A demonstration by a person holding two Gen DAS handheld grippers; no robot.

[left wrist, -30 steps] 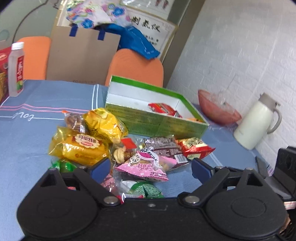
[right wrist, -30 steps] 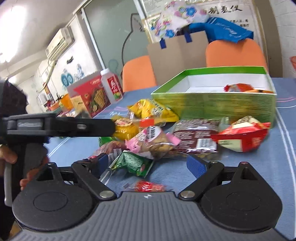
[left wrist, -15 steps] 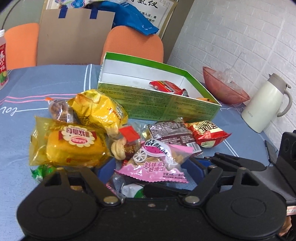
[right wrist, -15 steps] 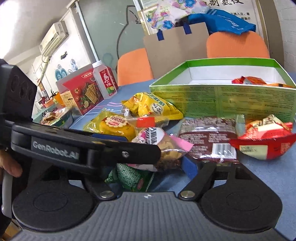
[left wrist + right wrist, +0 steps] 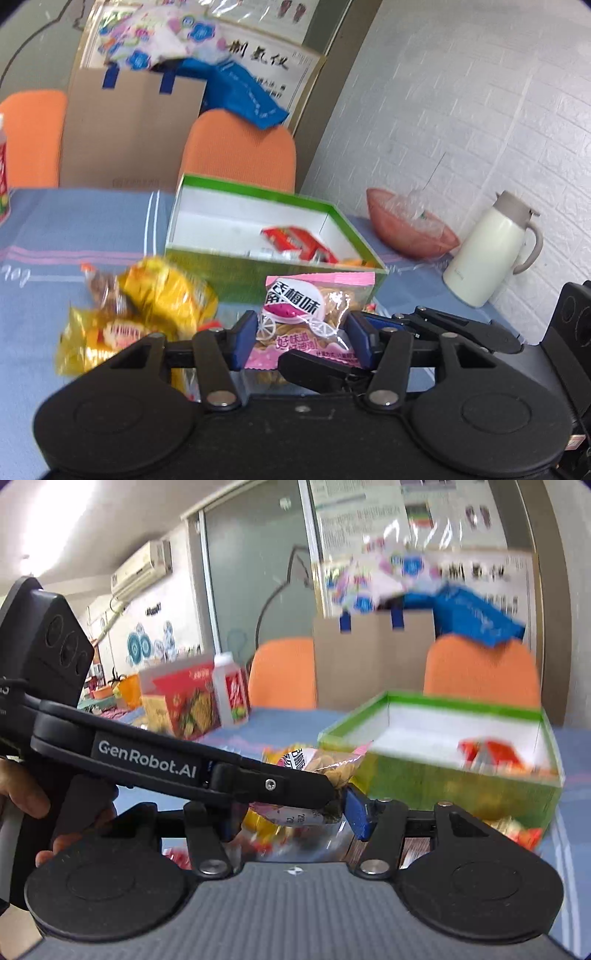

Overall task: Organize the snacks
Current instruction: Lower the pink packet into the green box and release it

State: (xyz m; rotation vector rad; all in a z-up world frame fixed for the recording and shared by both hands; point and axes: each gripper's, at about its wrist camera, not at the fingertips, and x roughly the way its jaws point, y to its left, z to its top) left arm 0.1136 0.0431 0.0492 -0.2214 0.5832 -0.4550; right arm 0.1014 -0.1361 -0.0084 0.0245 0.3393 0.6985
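Observation:
A pink snack packet (image 5: pixel 310 317) is held up above the table between both grippers. My left gripper (image 5: pixel 301 341) is shut on the packet's sides. My right gripper (image 5: pixel 291 818) is closed around the same packet (image 5: pixel 317 764) from the other side, crossing the left one. Behind it stands the open green box (image 5: pixel 207 258) with a red packet (image 5: pixel 295 240) inside; the box also shows in the right wrist view (image 5: pixel 424 775). Yellow snack bags (image 5: pixel 147 314) lie on the blue tablecloth at the left.
A white thermos jug (image 5: pixel 487 251) and a pink bowl (image 5: pixel 406 229) stand at the right by the wall. A red carton (image 5: pixel 181 701) and a bottle (image 5: pixel 231 690) stand at the far left. Orange chairs (image 5: pixel 240 155) and a cardboard box (image 5: pixel 125 129) are behind the table.
Both grippers closed on the pink packet in the pile and lifted it clear of the other snacks, toward the green box.

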